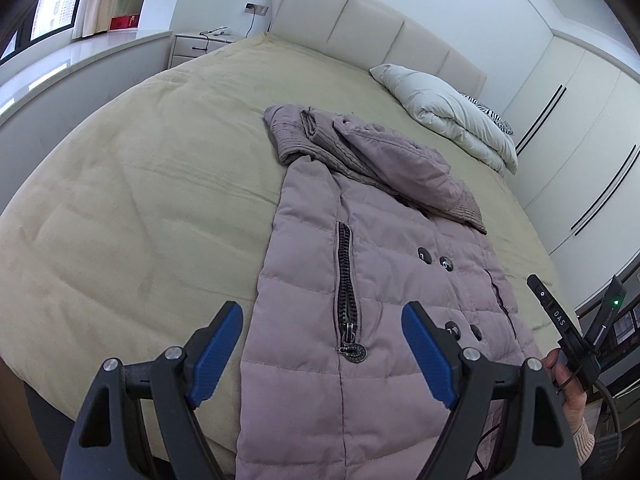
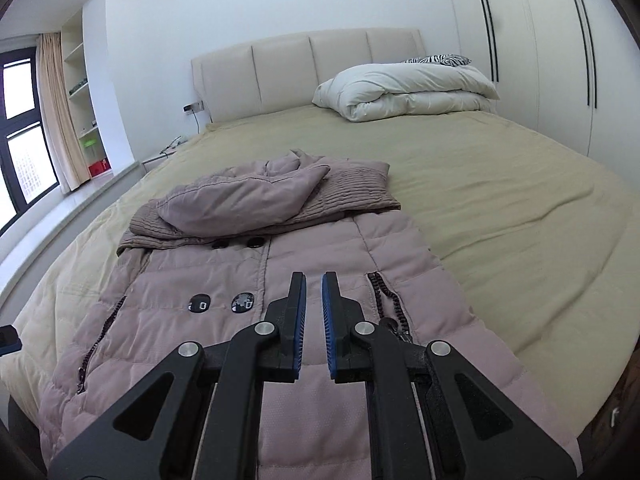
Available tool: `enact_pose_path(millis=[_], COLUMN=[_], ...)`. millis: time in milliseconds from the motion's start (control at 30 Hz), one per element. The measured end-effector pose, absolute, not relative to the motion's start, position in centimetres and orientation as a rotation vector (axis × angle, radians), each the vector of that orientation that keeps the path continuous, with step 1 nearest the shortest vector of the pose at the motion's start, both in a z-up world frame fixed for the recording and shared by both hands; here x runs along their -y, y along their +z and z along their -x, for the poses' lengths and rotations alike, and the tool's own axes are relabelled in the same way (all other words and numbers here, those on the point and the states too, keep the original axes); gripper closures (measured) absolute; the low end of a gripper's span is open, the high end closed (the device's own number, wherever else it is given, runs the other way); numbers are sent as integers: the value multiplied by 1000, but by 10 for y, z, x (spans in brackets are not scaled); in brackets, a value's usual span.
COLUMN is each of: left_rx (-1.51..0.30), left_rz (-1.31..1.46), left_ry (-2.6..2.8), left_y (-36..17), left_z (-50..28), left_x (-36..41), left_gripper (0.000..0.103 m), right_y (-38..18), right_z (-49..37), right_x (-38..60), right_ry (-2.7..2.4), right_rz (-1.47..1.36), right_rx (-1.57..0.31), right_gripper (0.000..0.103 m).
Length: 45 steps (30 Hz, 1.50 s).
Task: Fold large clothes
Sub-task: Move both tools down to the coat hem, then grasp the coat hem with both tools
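Left hand-held gripper [image 1: 322, 346] hovers with jaws wide apart over the puffer coat's [image 1: 372, 280] hem, apparently ready to pinch; the right hand-held gripper [image 2: 314, 300] is closed and empty. Coat lies flat on the bed [image 1: 140, 168], sleeves folded in.

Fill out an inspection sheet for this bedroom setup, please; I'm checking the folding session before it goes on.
Surface: bed with a tan cover, smooth, mostly bare.
Job's things: mauve padded coat lies flat, front up, buttons and pocket zips showing; sleeves and ribbed collar folded in over the chest.
Clutter: folded white duvet by the headboard, zebra-print cushion behind it.
Grippers: left gripper open above the coat's lower part, holding nothing; right gripper shut, empty, above the coat.
Cables: a black lead hangs from the wall socket by the nightstand; another trails from the right gripper's handle.
Surroundings: padded headboard, wardrobe doors, window with curtain, wall shelves.
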State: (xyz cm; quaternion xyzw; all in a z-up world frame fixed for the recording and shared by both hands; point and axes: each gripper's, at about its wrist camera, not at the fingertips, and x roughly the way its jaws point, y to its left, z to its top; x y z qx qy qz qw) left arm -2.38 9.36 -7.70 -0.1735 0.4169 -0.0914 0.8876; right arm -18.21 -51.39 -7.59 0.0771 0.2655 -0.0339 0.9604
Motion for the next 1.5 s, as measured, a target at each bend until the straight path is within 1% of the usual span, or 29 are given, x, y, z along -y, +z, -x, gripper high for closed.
enact_pose_path(millis=[33, 67, 100, 133, 167, 233, 267, 467, 600, 667, 800, 867, 900, 967, 1067, 1100, 1133, 1200, 1233, 1300, 1367, 1400, 1500], left_rx=[-865, -864, -863, -862, -859, -851, -849, -874, -923, -964, -1090, -1152, -1176, -1216, -1242, -1254, -1259, -1266, -1270, -1277, -1283, -1286, -1292], left_rz=[358, 354, 350, 346, 340, 330, 324, 272, 209, 244, 403, 456, 455, 430, 453, 475, 499, 541, 550, 580, 591, 588, 587], left_ry=[-189, -189, -191, -193, -193, -190, -190, -212, -198, -188, -198, -223, -232, -246, -279, -284, -292, -324, -339, -376, -394, -400, -413], left_y=[-77, -77, -77, -76, -76, -74, -74, -71, -75, -84, -116, -133, -139, -150, -164, -168, -171, -175, -175, -177, -177, -177, -176], left_z=[25, 25, 25, 25, 26, 28, 29, 36, 50, 60, 78, 85, 88, 91, 89, 87, 85, 83, 83, 83, 84, 83, 82], left_x=[-93, -92, -91, -91, -90, -90, -89, -88, -100, -112, -131, -129, -124, -113, -105, -104, -105, -106, -107, -109, -111, -109, -108], left_gripper=[19, 19, 19, 19, 19, 19, 19, 19, 19, 19, 19, 20, 20, 20, 20, 21, 22, 30, 32, 42, 48, 50, 52], right_y=[-75, -74, -72, -70, -71, -71, -70, -56, -53, -53, -64, -74, -80, -94, -114, -119, -122, -125, -126, -126, -124, -124, -121], right_z=[179, 178, 178, 177, 177, 184, 187, 200, 215, 229, 256, 264, 268, 272, 276, 278, 279, 281, 281, 283, 283, 284, 285], right_x=[515, 515, 516, 519, 523, 536, 539, 539, 570, 597, 655, 678, 689, 705, 718, 720, 721, 722, 723, 727, 731, 733, 736], right_ry=[-54, -34, -7, 37, 73, 112, 121, 110, 94, 64, -6, -28, -28, -32, -31, -23, -14, 7, 18, 34, 42, 52, 62], right_rz=[-159, -169, -191, -233, -286, -435, -458, -307, -281, -300, -390, -450, -491, -548, -599, -609, -615, -614, -615, -626, -646, -657, -648], right_rx=[-529, -528, -537, -561, -589, -556, -547, -590, -686, -710, -762, -800, -828, -880, -957, -972, -983, -995, -1003, -1013, -1025, -1035, -1078], right_gripper=[95, 92, 83, 36, 0, 0, 0, 0, 0, 0, 0, 7, 8, 14, 22, 22, 22, 22, 22, 23, 26, 26, 30])
